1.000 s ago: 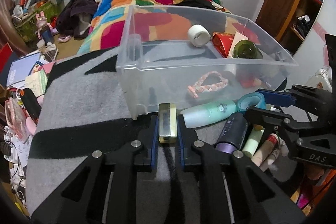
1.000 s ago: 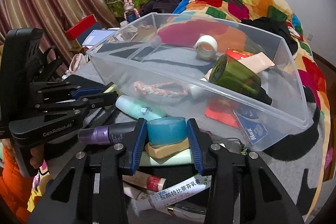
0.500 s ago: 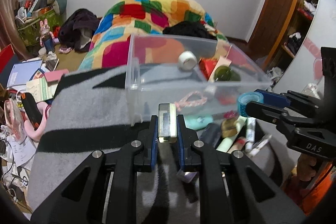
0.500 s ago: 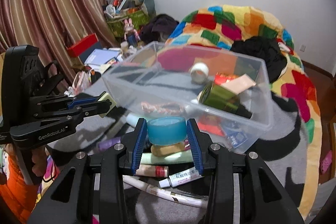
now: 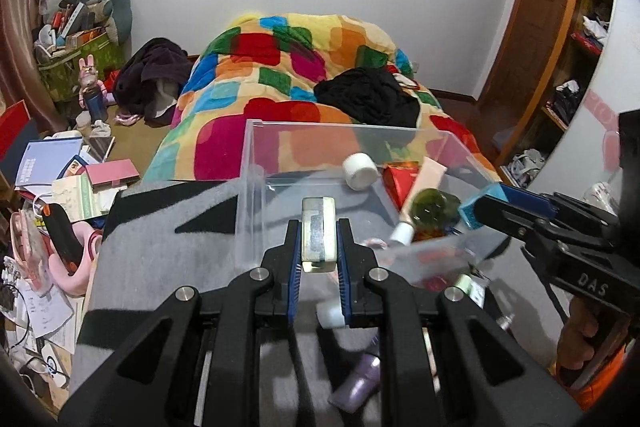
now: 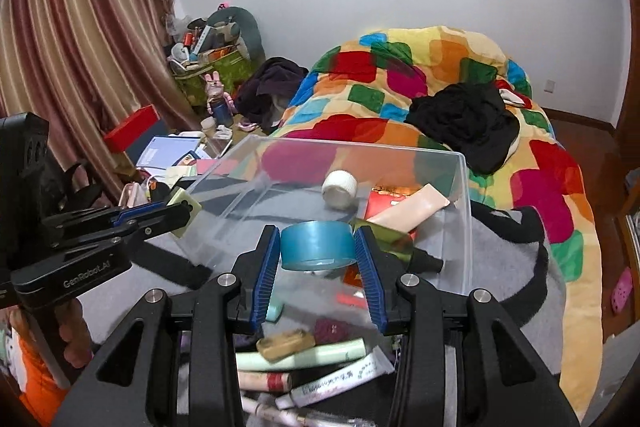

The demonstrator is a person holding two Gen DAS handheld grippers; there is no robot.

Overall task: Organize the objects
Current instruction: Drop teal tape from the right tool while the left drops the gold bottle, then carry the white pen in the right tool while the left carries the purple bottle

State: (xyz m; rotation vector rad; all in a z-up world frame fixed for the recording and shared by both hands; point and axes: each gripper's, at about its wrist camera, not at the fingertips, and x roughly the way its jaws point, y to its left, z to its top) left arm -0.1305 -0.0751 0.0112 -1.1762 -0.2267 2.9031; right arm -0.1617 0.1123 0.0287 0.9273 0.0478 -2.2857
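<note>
My left gripper [image 5: 318,227] is shut on a small pale yellow-green block [image 5: 318,234], held in the air near the near wall of a clear plastic bin [image 5: 250,163]. My right gripper [image 6: 318,247] is shut on a roll of blue tape [image 6: 317,244], also raised in front of the bin [image 6: 464,219]. Inside the bin lie a white tape roll [image 6: 340,188], a dark green bottle [image 5: 434,206], a beige tube [image 6: 412,207] and a red packet [image 5: 400,179]. The left gripper with its block [image 6: 185,206] shows at the left of the right wrist view.
Loose tubes [image 6: 304,355], a tan bar [image 6: 286,343] and a purple bottle [image 5: 358,385] lie on the grey and black blanket [image 5: 160,247] below the grippers. A colourful quilt [image 5: 296,75] with black clothing [image 5: 370,99] lies beyond the bin. Books and clutter [image 5: 60,179] crowd the floor on the left.
Both grippers have risen with their loads, from low by the loose items to the height of the bin's rim. The bin and the items on the blanket now look smaller and lower.
</note>
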